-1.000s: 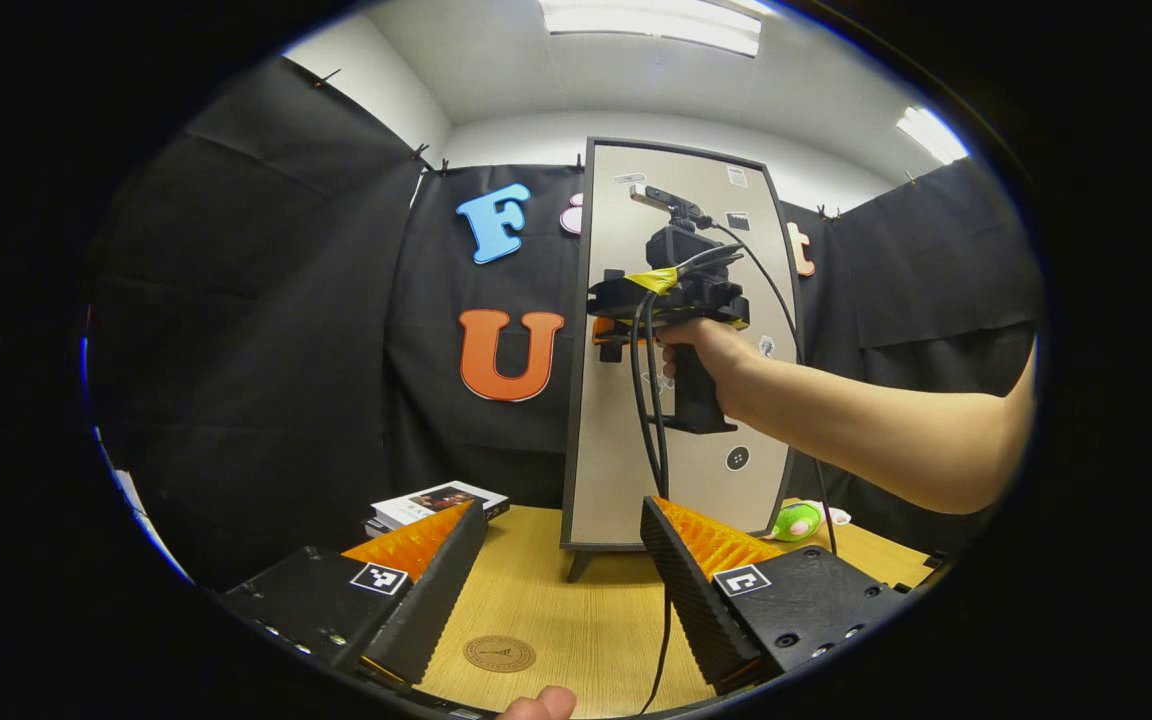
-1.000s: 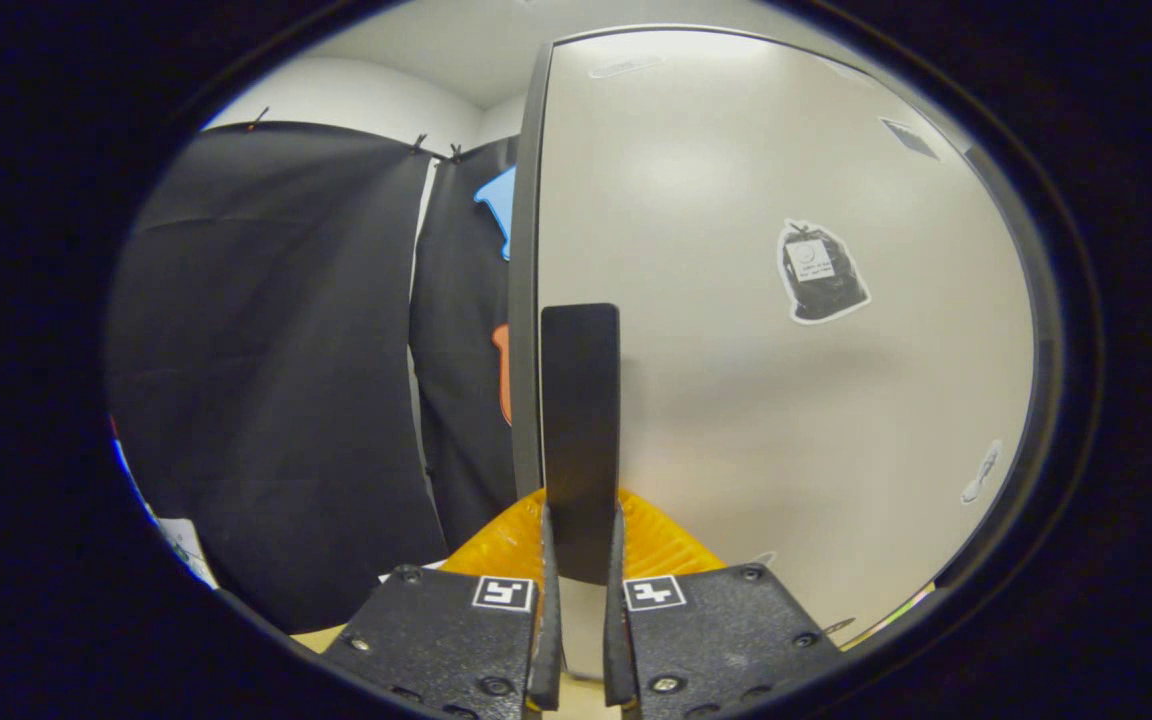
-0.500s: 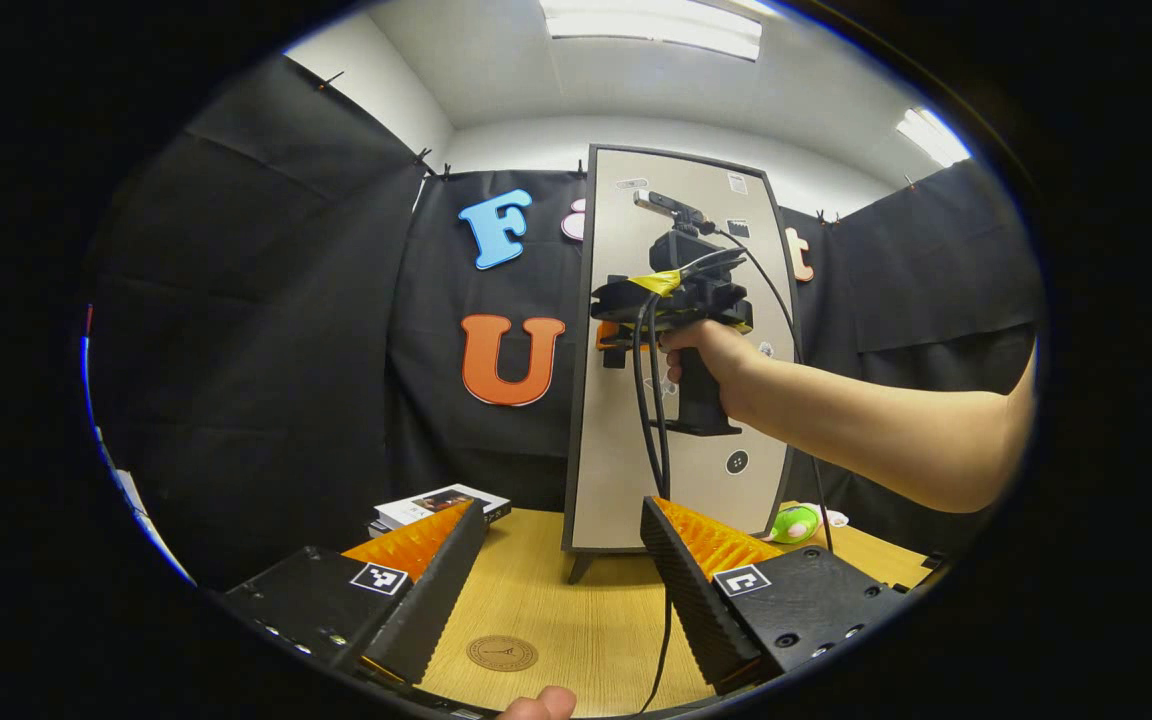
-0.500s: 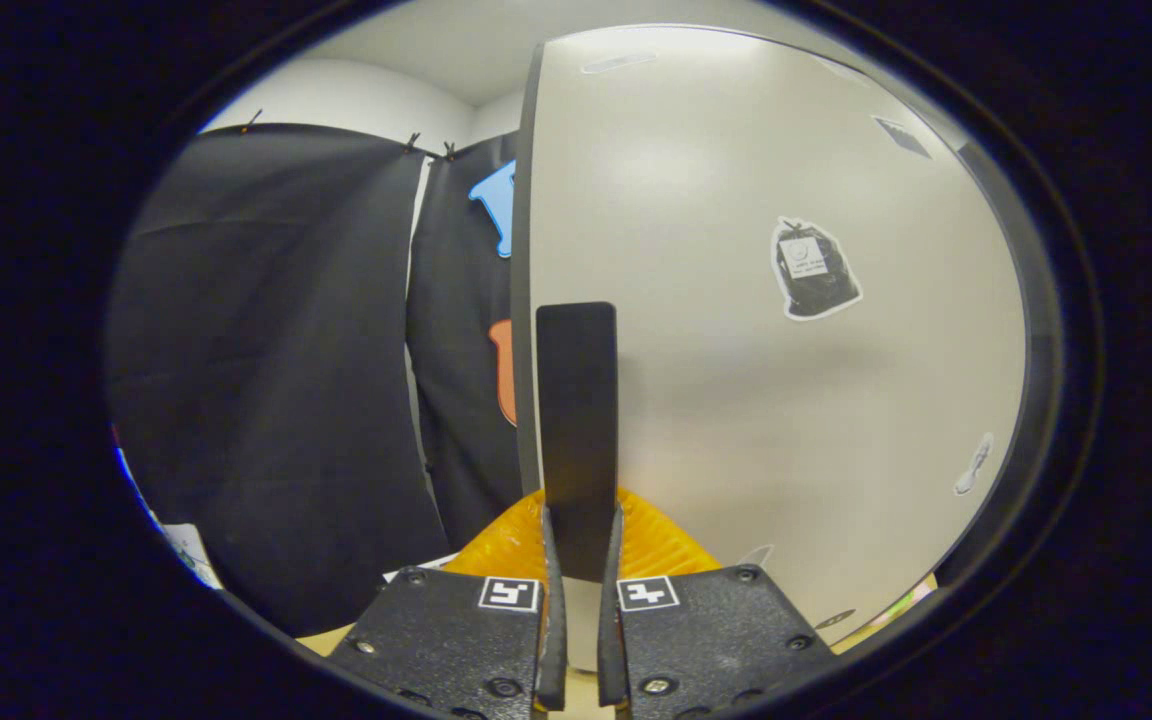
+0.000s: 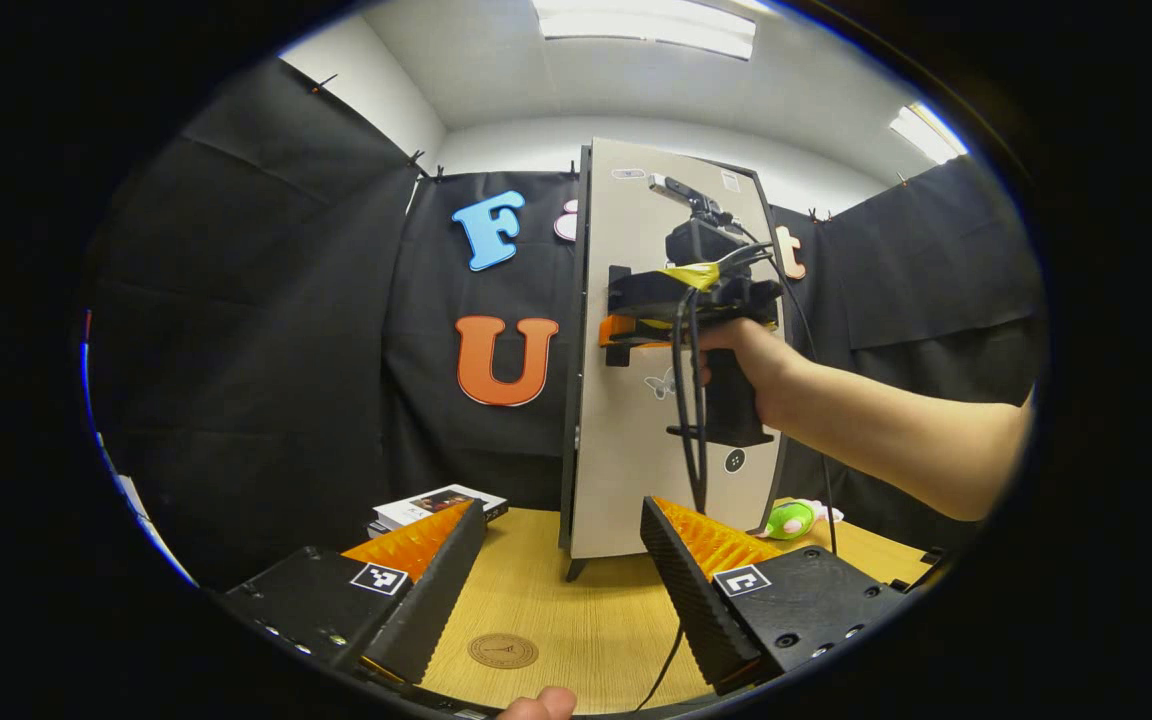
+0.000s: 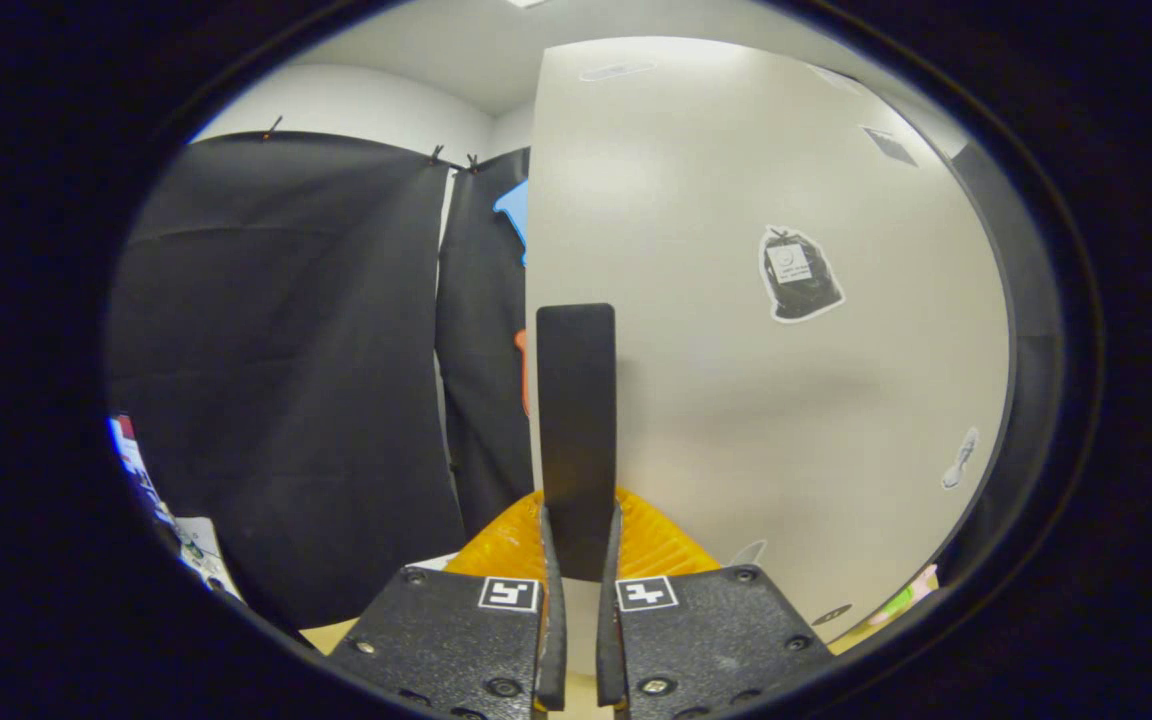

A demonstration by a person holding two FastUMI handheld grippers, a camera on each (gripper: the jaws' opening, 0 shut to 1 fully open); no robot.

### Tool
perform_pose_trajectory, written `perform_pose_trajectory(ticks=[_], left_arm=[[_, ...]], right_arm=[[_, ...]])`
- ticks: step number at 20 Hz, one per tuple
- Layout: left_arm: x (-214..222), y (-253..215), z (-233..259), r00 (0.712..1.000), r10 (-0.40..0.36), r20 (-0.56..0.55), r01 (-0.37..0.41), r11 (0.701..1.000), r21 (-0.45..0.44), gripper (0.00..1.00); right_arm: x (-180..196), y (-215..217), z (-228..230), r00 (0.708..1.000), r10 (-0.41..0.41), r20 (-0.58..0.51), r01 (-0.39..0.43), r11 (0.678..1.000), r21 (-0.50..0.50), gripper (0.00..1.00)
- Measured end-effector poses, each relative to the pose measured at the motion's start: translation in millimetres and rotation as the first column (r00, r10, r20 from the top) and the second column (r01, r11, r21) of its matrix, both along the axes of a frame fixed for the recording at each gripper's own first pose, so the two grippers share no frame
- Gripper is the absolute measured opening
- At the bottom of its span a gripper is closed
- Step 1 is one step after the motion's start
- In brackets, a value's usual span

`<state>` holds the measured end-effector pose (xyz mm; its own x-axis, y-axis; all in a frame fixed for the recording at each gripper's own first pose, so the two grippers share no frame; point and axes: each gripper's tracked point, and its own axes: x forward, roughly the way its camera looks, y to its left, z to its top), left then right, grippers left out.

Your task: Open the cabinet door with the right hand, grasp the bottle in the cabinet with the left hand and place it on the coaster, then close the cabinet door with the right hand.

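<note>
Clamping the black handle (image 6: 576, 430), right hand-held gripper (image 6: 576, 560) faces unreadable stickers (image 6: 796, 275).

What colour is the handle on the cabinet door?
Black: the flat upright door handle shows best in the right gripper view.

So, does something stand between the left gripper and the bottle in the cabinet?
Yes. The cabinet door is barely ajar and covers the cabinet front, so the bottle is hidden. The right gripper is shut on the door handle. The left gripper waits open above the table.
</note>
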<state>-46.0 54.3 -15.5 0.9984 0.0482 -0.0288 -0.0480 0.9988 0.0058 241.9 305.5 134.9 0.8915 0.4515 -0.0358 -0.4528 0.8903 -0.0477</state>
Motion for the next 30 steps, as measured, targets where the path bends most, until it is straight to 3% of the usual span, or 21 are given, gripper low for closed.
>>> perform_pose_trajectory(ticks=[9, 15, 30], left_arm=[[-1.2, -2.1, 0.6, 1.000, -0.006, 0.006, 0.006, 1.000, 0.010, 0.95], [-1.2, -11.8, 0.9, 1.000, -0.024, 0.000, 0.024, 0.999, -0.029, 0.95], [11.4, -87.5, -1.8, 0.987, -0.161, 0.009, 0.161, 0.987, -0.006, 0.95]], right_arm=[[-43.2, -16.8, 2.6, 0.997, 0.075, -0.004, -0.075, 0.997, -0.004, 0.14], [-69.4, -38.2, 4.4, 0.993, 0.118, -0.006, -0.118, 0.993, -0.030, 0.14], [-80.6, -84.5, 5.4, 1.000, -0.015, 0.019, 0.016, 1.000, -0.017, 0.14]])
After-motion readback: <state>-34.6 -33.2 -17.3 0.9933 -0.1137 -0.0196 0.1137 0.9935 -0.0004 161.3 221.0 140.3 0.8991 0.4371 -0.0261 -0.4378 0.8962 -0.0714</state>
